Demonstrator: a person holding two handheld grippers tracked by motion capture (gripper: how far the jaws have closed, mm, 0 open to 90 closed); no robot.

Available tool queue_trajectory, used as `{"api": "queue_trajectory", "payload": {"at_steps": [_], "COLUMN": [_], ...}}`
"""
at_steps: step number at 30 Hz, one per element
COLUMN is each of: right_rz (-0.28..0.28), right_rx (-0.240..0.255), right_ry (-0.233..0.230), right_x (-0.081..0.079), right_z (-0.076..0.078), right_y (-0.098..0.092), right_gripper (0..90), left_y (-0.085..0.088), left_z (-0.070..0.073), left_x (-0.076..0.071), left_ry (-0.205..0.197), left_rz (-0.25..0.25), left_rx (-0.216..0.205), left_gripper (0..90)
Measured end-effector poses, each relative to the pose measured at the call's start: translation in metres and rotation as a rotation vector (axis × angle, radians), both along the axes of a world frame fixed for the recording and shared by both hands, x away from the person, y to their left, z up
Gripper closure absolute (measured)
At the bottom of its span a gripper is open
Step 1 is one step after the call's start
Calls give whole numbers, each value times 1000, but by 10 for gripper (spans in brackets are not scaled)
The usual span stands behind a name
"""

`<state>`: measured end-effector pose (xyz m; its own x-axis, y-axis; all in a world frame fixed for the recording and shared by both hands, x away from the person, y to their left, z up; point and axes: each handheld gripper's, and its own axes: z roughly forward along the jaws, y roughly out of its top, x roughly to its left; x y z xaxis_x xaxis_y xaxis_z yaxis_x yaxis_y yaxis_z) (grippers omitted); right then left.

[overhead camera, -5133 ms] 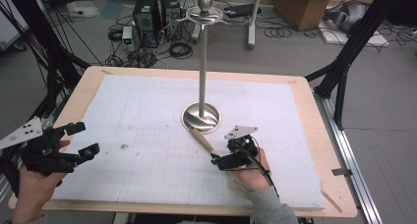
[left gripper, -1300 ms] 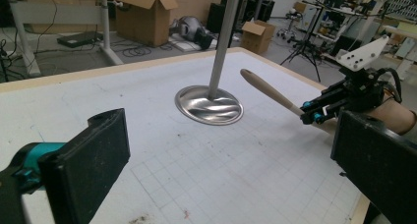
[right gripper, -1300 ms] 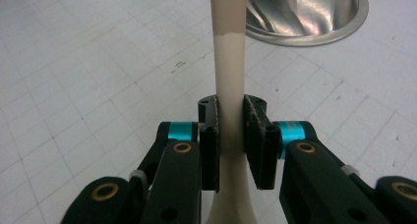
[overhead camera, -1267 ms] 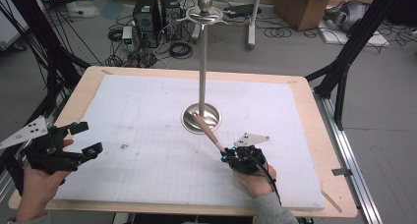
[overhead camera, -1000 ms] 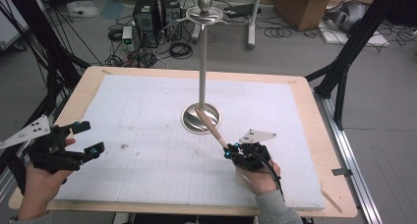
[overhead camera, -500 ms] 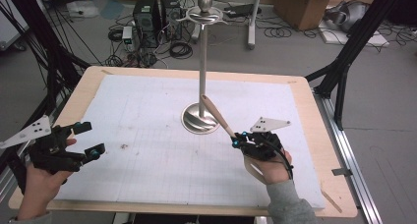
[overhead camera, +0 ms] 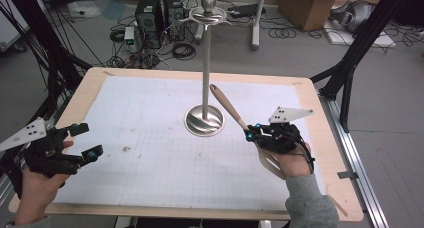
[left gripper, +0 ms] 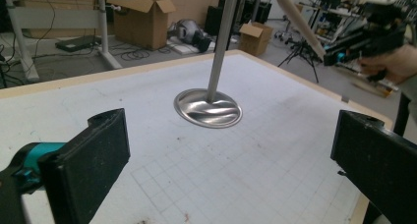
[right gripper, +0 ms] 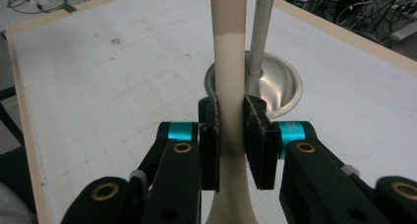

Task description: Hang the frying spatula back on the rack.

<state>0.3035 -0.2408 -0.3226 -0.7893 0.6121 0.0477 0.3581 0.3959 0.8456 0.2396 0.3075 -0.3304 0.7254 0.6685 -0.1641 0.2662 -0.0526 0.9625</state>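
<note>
A beige wooden utensil (overhead camera: 227,105) with a darker handle end is tilted up toward the pole of a metal stand (overhead camera: 204,122). My right gripper (overhead camera: 248,134) is shut on its shaft, right of the stand's round base; its flat end pokes out under the hand. In the right gripper view the utensil (right gripper: 228,62) rises between the pads (right gripper: 259,135), with the stand's base (right gripper: 282,86) just behind. My left gripper (overhead camera: 87,140) hovers open and holds nothing at the table's left front. The left gripper view shows its jaws wide apart and the stand (left gripper: 209,108) ahead.
A white gridded mat (overhead camera: 150,118) covers the wooden table (overhead camera: 95,85). The stand's tall pole (overhead camera: 206,63) ends in a hooked top with a ball. Beyond the table lie cables, computer cases and cardboard boxes (overhead camera: 305,8) on the floor. Black frame struts (overhead camera: 350,63) stand on the right.
My right gripper has carried the utensil to the right and lifted it, so the handle end now points up beside the pole instead of lying over the base. The left gripper barely moved.
</note>
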Motion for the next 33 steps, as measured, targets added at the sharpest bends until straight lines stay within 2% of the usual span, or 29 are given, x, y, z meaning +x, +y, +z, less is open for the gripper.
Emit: {"api": "queue_trajectory", "payload": {"at_steps": [4, 6, 10, 16, 24, 28, 33], "right_rz": [14, 31, 33, 36, 48, 53, 53], "right_rx": [4, -7, -9, 14, 8, 14, 27], "right_ry": [2, -15, -8, -23, -36, -58, -63], "right_x": [1, 2, 3, 4, 7, 8, 10], "right_z": [6, 9, 18, 30, 46, 52, 56], "right_y": [-4, -6, -9, -14, -17, -20, -21], "right_gripper": [780, 780, 780, 781, 781, 780, 780], "left_y": [-5, -5, -6, -6, -6, -6, -6], "left_z": [-2, -3, -3, -4, -4, -4, -5], "left_x": [2, 3, 3, 3, 3, 4, 4], "left_ry": [8, 13, 14, 15, 17, 19, 22], "left_rz": [-13, -16, -19, -19, -20, -19, -21], "left_rx": [12, 9, 8, 4, 0, 0, -1], "left_gripper": [17, 18, 18, 17, 17, 18, 17]}}
